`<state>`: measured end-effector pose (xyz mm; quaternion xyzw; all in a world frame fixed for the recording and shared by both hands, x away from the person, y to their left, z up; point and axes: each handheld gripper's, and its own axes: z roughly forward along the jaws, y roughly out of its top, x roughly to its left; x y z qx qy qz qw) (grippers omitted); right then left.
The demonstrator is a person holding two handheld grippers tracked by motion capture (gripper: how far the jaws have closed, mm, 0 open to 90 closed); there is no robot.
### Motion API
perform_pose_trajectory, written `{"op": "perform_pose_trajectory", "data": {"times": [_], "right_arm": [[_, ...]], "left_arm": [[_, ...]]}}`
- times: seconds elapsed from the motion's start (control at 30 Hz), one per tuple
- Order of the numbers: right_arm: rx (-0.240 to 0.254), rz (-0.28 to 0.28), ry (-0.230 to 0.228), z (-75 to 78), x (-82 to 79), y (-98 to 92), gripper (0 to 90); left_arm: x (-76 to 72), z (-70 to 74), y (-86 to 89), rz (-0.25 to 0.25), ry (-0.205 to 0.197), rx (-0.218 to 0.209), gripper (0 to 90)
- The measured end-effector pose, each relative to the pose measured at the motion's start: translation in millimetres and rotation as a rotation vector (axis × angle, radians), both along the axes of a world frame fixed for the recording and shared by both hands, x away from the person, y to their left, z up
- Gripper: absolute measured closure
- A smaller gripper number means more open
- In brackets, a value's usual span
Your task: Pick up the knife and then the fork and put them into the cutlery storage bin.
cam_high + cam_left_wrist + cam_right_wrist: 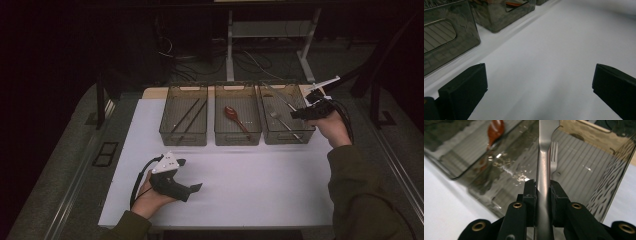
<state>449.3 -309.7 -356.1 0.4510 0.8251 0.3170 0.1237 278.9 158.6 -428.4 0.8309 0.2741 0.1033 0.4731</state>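
The middle bin (237,121), the see-through box with the red spoon (236,118) in it, is the marker here. Far to its left and nearer the person, the left tongs (191,176) rest low on the white bench (260,185). They are wide apart with nothing between them, so that hand looks like it is just waiting. Just left of the middle bin is the left bin (183,121), with thin dark sticks lying long-ways, maybe chopsticks. All the bins are smoky clear plastic with ribbed floors, and each seems to keep one kind of thing. Just right of the middle bin is the right bin (286,120), where a shiny metal fork (553,152) lies flat. Above that bin the right tongs (542,190) are clamped on a flat, smooth metal handle (544,165), likely more cutlery. It is held right over the bin, so it is probably about to go in.
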Motion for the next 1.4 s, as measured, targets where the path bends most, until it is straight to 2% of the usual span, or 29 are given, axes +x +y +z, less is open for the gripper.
{"op": "perform_pose_trajectory", "data": {"times": [0.1,0.3,0.47,0.53,0.6,0.7,0.9,1.07,1.2,1.4], "right_arm": [[-0.028,-0.020,0.035,-7.4,12.1,3.1,76.8],[-0.042,-0.072,0.092,-21.0,29.0,11.6,76.7],[-0.056,-0.093,0.113,-29.7,32.7,14.0,76.2],[-0.056,-0.105,0.109,-32.2,33.1,14.1,71.6],[-0.033,-0.120,0.084,-30.1,32.6,11.8,64.9],[-0.008,-0.112,0.048,-24.8,30.6,9.1,57.6],[0.019,-0.134,-0.026,-16.8,21.9,3.7,39.0],[0.083,-0.138,-0.072,-14.4,12.5,-0.4,28.1],[0.132,-0.141,-0.135,-13.4,1.3,-3.1,20.3],[0.173,-0.125,-0.200,-10.2,-20.7,-7.8,18.0]], "left_arm": [[0.2,0.1,-0.8,-0.008,-0.002,-0.002,0.0],[0.3,-0.3,-2.1,-0.018,-0.001,-0.005,0.0],[0.0,-0.3,-2.5,-0.027,-0.001,-0.002,0.0],[0.3,-1.0,-2.8,-0.034,0.000,0.002,0.0],[0.3,-1.4,-3.3,-0.036,0.004,0.005,0.0],[0.2,-1.5,-3.6,-0.039,0.004,0.004,0.0],[0.7,-1.3,-2.9,-0.037,0.003,0.005,0.0],[1.7,-1.8,-2.5,-0.036,0.002,0.001,0.0],[3.2,-2.1,-2.1,-0.039,0.000,0.002,0.0],[4.8,-3.7,-2.6,-0.034,-0.005,0.005,0.0]]}}
